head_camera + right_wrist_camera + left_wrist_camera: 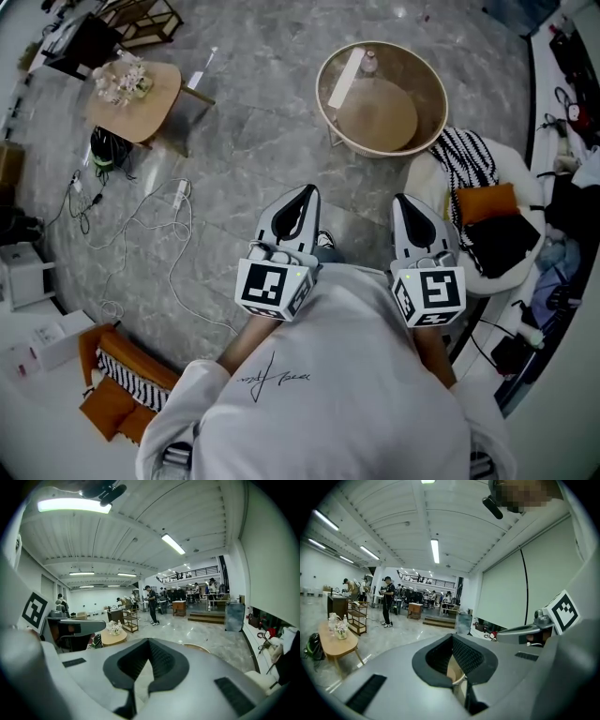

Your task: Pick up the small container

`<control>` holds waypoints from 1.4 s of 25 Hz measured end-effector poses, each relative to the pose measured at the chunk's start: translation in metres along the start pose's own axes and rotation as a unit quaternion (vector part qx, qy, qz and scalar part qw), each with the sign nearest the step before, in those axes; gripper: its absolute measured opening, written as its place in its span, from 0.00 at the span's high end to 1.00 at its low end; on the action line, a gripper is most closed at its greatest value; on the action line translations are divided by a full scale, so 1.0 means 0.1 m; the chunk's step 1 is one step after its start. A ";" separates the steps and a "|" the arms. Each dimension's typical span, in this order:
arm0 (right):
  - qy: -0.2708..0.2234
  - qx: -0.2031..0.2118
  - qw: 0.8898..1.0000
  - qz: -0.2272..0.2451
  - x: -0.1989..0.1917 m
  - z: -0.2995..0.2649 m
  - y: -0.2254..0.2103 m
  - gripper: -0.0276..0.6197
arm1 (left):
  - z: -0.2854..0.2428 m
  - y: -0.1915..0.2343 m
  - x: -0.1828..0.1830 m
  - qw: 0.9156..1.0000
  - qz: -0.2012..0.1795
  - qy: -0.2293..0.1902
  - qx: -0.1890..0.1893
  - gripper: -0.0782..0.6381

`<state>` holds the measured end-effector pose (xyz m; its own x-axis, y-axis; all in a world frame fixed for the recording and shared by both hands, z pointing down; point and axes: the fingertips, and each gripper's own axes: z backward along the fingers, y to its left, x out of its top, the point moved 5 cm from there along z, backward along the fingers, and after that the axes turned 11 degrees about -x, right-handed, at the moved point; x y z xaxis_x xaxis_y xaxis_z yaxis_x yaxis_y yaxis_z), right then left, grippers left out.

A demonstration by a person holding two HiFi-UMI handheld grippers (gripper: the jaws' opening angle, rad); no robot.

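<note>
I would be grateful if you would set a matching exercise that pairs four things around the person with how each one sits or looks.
Things:
1. round table
2. small wooden table
3. white cable
4. striped cloth

States:
A. lies loose on the floor
B. carries flowers
C. has a see-through top
D. lies on a white seat by an orange cushion

Pairs: 1-C; 2-B; 3-A; 4-D

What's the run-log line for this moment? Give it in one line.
stage: before pickup | left gripper: shut, empty | right gripper: shut, empty | small container: on round table, untouched
</note>
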<state>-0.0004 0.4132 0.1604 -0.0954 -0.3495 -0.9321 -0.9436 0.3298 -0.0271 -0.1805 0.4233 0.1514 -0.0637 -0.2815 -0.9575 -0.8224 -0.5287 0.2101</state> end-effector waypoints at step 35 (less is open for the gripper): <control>0.000 -0.027 0.999 -0.026 0.48 -1.73 -0.50 0.94 | -1.21 1.47 0.32 0.999 -0.013 0.027 0.026 0.87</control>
<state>-0.0128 0.2279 0.1794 -0.0458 -0.3650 -0.9299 -0.9630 0.2638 -0.0561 -0.2352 0.2399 0.1754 -0.0119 -0.3115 -0.9502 -0.8514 -0.4952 0.1730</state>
